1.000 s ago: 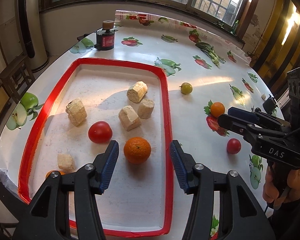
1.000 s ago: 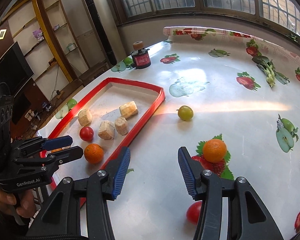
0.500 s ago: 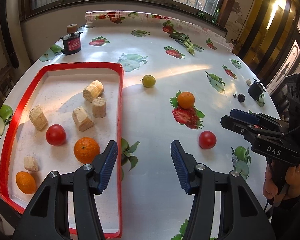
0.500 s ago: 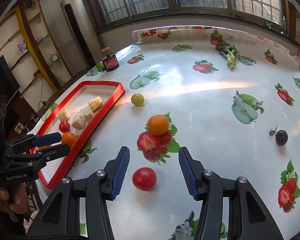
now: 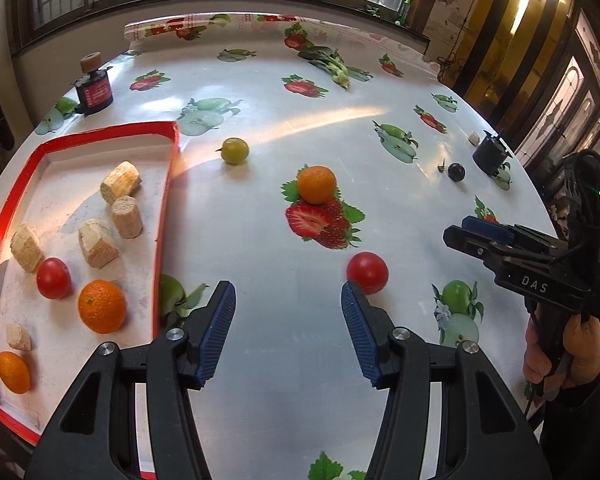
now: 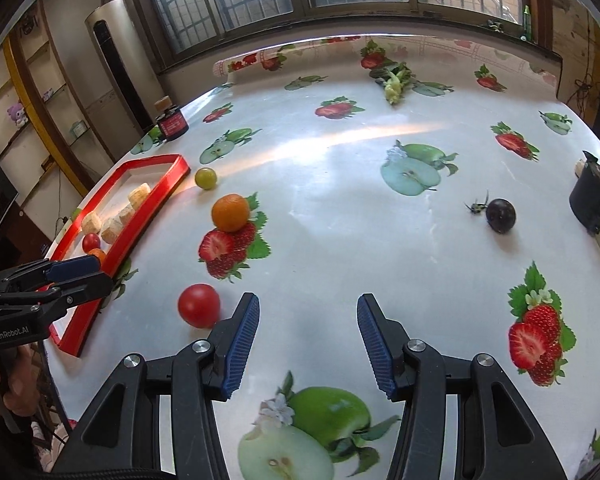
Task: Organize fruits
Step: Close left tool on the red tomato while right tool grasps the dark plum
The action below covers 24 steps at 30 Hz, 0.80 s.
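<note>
A red-rimmed tray [image 5: 166, 204] at the left holds a red tomato [image 5: 53, 278], a large orange [image 5: 102, 306], a small orange [image 5: 13, 372] and several beige chunks [image 5: 121, 188]. Loose on the table lie a red tomato [image 5: 367, 272] [image 6: 199, 305], an orange [image 5: 317, 184] [image 6: 231, 212], a green fruit [image 5: 235, 150] [image 6: 205, 178] and a dark plum [image 5: 456, 171] [image 6: 500, 215]. My left gripper [image 5: 288, 332] is open and empty, just left of the loose tomato. My right gripper [image 6: 306, 344] is open and empty, right of that tomato.
A black and red canister [image 5: 94, 88] stands at the back left. A black cup [image 6: 594, 200] stands at the right edge near the plum. The table [image 6: 340, 168] has a glossy cloth printed with fruit pictures. Windows run along the far side.
Both grippers have swung right, away from the tray and over the open table. The loose tomato now lies near both. Both stay open and empty.
</note>
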### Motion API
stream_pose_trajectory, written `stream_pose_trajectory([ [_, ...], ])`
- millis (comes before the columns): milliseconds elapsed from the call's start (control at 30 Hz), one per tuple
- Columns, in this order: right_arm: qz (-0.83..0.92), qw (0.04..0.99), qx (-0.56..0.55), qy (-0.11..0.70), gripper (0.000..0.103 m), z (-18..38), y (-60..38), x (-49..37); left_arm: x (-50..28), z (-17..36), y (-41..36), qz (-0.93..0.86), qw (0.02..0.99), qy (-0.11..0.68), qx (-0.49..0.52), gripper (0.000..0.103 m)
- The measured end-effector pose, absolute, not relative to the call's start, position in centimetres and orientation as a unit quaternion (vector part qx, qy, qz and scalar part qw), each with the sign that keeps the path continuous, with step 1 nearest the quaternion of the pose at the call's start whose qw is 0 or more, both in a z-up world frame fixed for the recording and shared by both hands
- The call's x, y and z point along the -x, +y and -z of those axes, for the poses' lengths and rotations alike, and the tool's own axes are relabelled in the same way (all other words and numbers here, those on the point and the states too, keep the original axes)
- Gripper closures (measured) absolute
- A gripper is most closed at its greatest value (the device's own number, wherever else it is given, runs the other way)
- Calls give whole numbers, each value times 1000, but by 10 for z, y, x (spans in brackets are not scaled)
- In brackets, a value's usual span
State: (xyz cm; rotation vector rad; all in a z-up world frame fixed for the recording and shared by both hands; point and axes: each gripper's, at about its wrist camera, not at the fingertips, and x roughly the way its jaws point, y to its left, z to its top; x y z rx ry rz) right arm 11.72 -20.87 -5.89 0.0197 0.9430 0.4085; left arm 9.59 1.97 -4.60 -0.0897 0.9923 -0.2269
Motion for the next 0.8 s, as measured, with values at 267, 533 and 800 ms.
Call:
stream_pose_trajectory([
  [267, -146, 881, -25, 449, 50, 62, -261, -143, -110, 65, -30, 154, 855, 495, 20, 49],
  [533, -99, 885, -39, 453, 50, 73, -297, -188, -125, 81, -54, 164, 852, 497, -5, 65],
  [800, -76, 890, -13, 449, 73, 84, -298, -221, -128, 81, -48, 170, 854, 492, -2, 75],
])
